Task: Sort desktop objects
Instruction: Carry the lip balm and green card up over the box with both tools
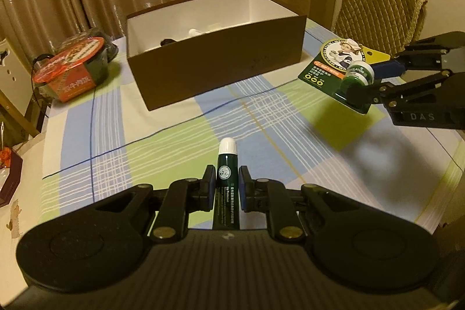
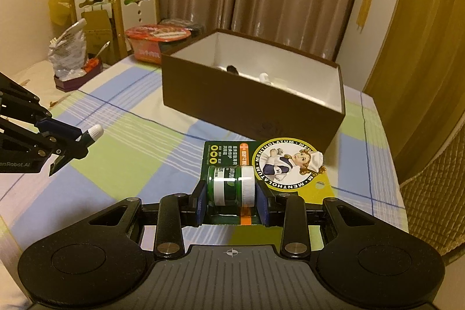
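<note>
L tool (image 1: 227, 184) clamps dark-green lip-balm tube w/ white cap (image 1: 227, 164); R tool (image 2: 231, 195) grips green jar on its printed blister card (image 2: 232, 188). Both held above counter (image 1: 162, 141), short of open brown cardboard box (image 1: 221, 64). Likely carry stage; next: over rim, release inside.

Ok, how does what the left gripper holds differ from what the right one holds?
The left gripper clamps a slim green tube with a white cap, loose, no packaging. The right gripper clamps a squat green jar mounted on a printed card. Both are dark green with white caps, held above the table.
</note>
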Available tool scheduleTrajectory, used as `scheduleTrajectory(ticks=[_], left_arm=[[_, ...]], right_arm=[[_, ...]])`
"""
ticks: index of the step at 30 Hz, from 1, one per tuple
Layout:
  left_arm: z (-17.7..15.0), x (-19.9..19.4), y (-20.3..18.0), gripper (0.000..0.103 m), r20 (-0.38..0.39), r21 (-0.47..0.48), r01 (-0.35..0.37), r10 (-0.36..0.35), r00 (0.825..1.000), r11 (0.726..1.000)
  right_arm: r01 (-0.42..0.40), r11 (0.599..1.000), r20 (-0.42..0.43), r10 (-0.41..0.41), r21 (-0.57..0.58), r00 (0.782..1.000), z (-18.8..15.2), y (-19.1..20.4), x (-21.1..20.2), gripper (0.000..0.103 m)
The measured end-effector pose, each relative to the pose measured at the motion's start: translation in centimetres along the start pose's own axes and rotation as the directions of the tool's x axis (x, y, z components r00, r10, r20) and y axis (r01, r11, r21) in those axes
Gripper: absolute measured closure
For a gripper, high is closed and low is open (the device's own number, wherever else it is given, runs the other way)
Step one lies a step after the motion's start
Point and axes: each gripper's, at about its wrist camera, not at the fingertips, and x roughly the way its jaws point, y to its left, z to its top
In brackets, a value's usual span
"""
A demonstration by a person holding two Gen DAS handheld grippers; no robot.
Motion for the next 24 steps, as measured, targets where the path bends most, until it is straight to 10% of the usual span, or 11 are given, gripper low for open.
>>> scheduleTrajectory(ticks=[13,24], left_arm=[[4.0,-1.0,0.5,0.090,0.077,0.055,0.009,-0.014,0.997,0.998],[13.9,3.9,3.2,0.090,0.133,0.045,-0.013,0.006,0.991,0.999]], right_arm=[[0.061,0.998,0.084,-0.063,0.025,0.995,2.3,-1.6,-2.7,0.069],[0.037,0.999,0.157,-0.038,0.014,0.987,9.9,-7.4,3.3,0.069]])
